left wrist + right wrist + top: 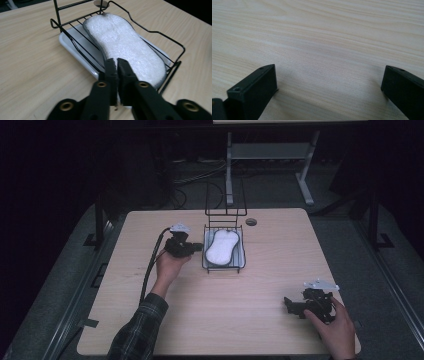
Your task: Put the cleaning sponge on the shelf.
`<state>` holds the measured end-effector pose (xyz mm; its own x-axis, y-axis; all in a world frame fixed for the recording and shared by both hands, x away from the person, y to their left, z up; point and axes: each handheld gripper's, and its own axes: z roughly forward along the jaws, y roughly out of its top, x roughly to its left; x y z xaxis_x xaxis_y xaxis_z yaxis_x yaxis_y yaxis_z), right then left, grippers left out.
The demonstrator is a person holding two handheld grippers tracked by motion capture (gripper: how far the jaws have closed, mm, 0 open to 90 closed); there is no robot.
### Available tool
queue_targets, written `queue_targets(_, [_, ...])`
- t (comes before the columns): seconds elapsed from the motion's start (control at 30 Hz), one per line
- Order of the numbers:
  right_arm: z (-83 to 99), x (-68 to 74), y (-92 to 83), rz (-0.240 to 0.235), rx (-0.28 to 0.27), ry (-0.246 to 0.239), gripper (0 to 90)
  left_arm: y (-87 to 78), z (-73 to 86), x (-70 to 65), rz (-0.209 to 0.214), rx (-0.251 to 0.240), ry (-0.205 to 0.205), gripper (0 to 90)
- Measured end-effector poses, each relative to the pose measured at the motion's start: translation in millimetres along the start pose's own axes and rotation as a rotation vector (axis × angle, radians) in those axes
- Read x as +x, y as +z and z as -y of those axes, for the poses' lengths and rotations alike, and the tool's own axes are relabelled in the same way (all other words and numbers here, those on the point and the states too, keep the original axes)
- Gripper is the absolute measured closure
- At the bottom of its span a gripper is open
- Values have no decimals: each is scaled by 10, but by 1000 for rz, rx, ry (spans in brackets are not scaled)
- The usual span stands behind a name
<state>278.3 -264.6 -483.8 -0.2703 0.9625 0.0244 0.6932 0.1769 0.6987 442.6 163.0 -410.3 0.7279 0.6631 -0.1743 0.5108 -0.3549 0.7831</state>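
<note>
A white, peanut-shaped sponge (221,245) (125,42) lies flat in a black wire rack (223,269) (155,31) that stands on a white tray (67,42) at the back middle of the table. My left gripper (197,246) (116,60) is at the rack's left side, tips just over the sponge's near end. Its jaws stand almost together with a thin slit and nothing between them. My right gripper (287,302) (329,68) rests near the front right corner, jaws wide apart over bare wood, holding nothing.
The rack has a tall wire back (225,200) at its far end. A round cable hole (251,221) (101,3) sits in the tabletop just behind the rack. The light wood table (225,320) has dark floor and a metal stand (270,155) beyond it.
</note>
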Motion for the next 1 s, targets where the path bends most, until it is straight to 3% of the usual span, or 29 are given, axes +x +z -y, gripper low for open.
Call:
queue_targets(0.23, [0,0,0,0,0,0,0,-174,139,-9,-7,36,-8,594])
queue_targets(0.33, [0,0,0,0,0,0,0,-257,204,-18,-13,69,11,504])
queue_targets(0.6, [0,0,0,0,0,0,0,-474,439,-120,-46,102,43,276])
queue_targets(0.87, [0,1,0,0,0,0,0,-695,727,-240,-88,96,61,212])
queue_targets(1.0, [0,0,0,0,0,0,0,-774,866,-311,-110,120,74,196])
